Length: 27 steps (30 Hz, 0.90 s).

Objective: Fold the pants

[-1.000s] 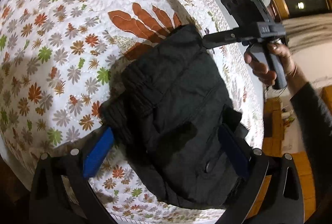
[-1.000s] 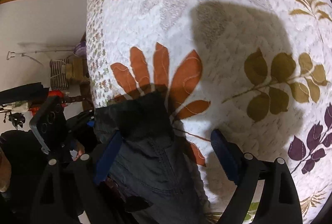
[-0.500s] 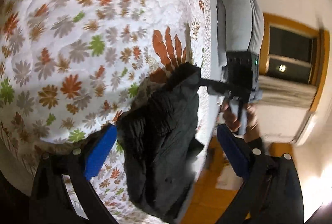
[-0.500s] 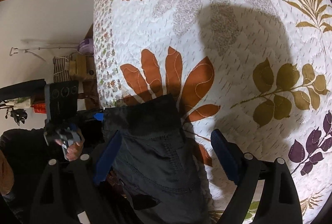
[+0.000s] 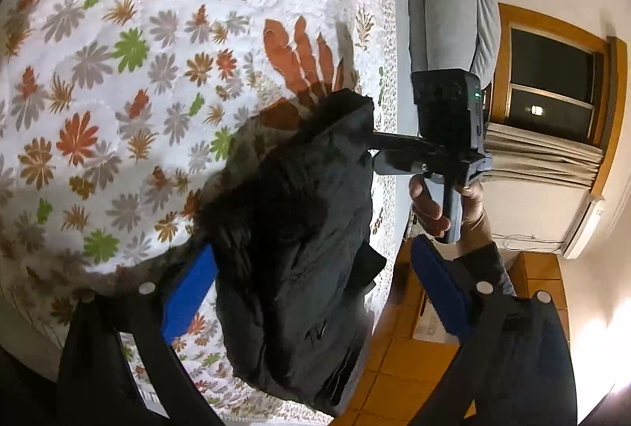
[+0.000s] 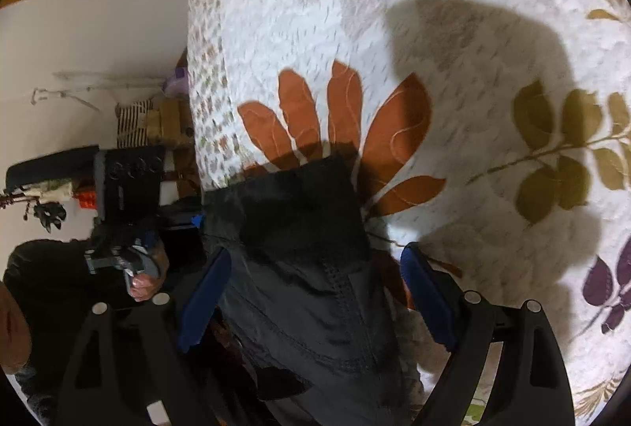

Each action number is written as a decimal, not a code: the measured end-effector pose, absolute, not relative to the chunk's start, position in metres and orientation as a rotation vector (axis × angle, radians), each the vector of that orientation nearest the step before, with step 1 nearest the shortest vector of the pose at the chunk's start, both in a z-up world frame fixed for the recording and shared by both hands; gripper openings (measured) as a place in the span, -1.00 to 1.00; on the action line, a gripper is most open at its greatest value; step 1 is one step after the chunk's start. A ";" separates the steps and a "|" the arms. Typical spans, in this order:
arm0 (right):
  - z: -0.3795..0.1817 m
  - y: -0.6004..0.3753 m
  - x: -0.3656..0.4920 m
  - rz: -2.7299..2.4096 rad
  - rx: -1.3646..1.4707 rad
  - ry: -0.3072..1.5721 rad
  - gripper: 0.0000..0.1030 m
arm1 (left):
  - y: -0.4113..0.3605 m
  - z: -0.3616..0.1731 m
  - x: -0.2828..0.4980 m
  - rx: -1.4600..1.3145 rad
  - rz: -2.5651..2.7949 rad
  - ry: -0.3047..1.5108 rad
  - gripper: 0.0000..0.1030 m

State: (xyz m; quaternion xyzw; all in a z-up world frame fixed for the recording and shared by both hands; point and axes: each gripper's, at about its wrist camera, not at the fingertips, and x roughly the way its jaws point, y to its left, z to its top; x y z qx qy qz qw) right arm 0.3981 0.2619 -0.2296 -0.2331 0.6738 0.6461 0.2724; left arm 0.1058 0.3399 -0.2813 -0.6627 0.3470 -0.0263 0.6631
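Black pants (image 5: 292, 237) lie bunched on the flowered quilt (image 5: 118, 71), at the bed's edge, long axis running roughly from the left gripper (image 5: 311, 292) to the right gripper (image 6: 315, 292). Left gripper is wide open w/ the cloth between its blue pads (image 5: 189, 292); can't tell if either pad touches. Right gripper also wide, astride the other end, which reaches onto the orange leaf print (image 6: 343, 118). In the left view the right unit's fingertip sits at the pants' far corner, touching or just beside it. Both hands about equally near, one per end. Judgement: next move hinges on that axis, i.e. closing on one end & carrying it toward the other. Risk: thick folds may slip out.
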 end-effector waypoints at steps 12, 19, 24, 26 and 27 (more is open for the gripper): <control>-0.236 0.273 0.390 1.780 -0.614 1.864 0.80 | 0.338 -0.293 0.108 -1.557 -0.036 0.785 0.08; -0.233 0.270 0.395 1.794 -0.610 1.861 -0.02 | 0.333 -0.280 0.110 -1.479 -0.036 0.797 -0.33; -0.226 0.263 0.400 1.814 -0.599 1.820 -0.33 | 0.332 -0.272 0.112 -1.435 -0.046 0.784 -0.44; -0.219 0.260 0.400 1.813 -0.610 1.794 -0.35 | 0.330 -0.268 0.114 -1.429 -0.050 0.778 -0.47; -0.216 0.260 0.396 1.810 -0.617 1.782 -0.36 | 0.329 -0.264 0.115 -1.418 -0.054 0.774 -0.47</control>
